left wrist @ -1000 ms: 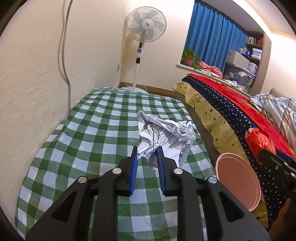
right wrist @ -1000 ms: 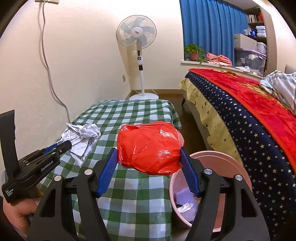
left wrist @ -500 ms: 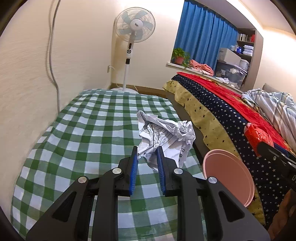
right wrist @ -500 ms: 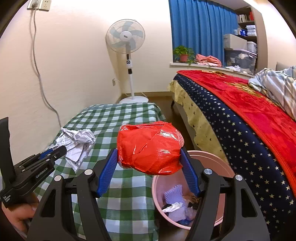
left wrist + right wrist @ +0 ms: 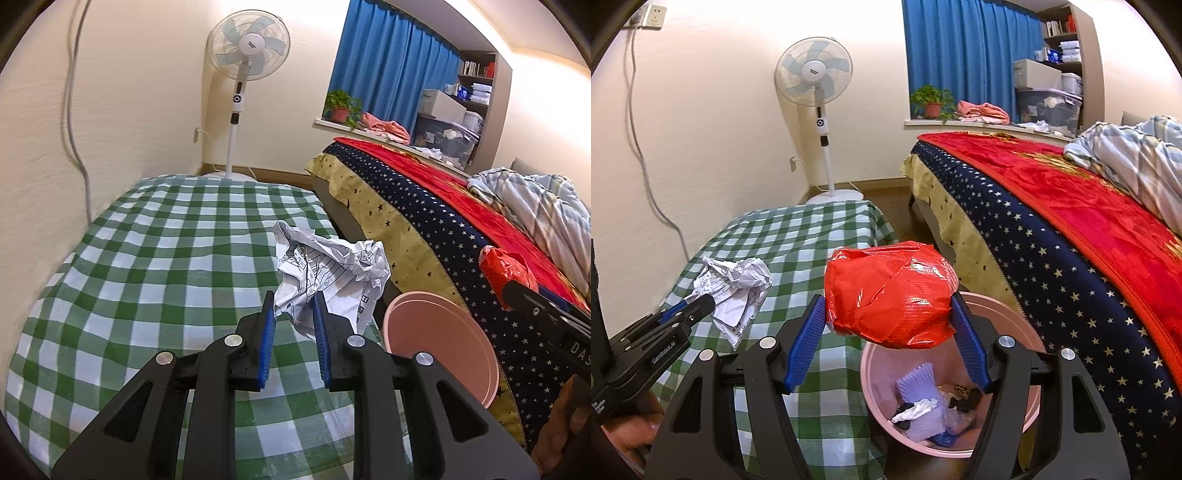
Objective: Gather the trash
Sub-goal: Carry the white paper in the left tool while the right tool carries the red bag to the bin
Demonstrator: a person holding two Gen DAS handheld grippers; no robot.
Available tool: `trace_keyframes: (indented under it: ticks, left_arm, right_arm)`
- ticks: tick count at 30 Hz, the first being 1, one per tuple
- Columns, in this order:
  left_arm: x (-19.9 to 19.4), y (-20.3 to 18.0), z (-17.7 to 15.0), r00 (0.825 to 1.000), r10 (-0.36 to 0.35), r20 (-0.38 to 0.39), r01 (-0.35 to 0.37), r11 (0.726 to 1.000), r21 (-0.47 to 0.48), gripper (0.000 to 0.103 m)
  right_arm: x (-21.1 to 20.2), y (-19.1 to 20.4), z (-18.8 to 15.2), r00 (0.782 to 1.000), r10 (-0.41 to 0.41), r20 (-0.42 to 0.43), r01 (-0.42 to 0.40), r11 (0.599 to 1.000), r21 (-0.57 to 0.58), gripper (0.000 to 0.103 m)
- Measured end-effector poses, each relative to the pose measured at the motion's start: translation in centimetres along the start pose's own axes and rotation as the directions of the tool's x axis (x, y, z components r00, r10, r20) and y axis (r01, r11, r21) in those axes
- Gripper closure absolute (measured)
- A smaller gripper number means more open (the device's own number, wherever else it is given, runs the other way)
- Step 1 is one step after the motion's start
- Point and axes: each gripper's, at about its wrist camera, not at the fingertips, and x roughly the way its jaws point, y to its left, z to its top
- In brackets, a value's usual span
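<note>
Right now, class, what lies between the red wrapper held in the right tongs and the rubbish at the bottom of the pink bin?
Nothing: in the right wrist view the red wrapper hangs over the pink bin, with only open air down to the rubbish.

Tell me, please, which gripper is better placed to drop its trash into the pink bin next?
The right gripper. Its crumpled red plastic bag hangs directly above the open round pink plastic bin, while the left gripper holds the crumpled white printed paper over the green checked tablecloth, beside the bin.
</note>
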Motion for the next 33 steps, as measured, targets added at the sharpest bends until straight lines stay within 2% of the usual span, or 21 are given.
trace_keyframes:
  ticks: [15,27,33]
  left_arm:
    - [1.7,-2.0,-0.4,0.999,-0.040,-0.019,0.040,0.999,0.033,0.083]
    - [3.6,-5.1,-1.1,0.995,-0.095,-0.042,0.098,0.993,0.070,0.083]
    - [5.3,-7.2,-1.7,0.990,-0.130,-0.061,0.135,0.988,0.080,0.083]
  right_arm:
    - [1.4,-1.5,-0.5,0.998,-0.053,-0.017,0.053,0.998,0.043,0.036]
    - [2.8,-3.8,-1.1,0.990,-0.135,-0.042,0.139,0.986,0.091,0.036]
    - [3.2,-5.6,-1.5,0.978,-0.199,-0.054,0.205,0.971,0.125,0.036]
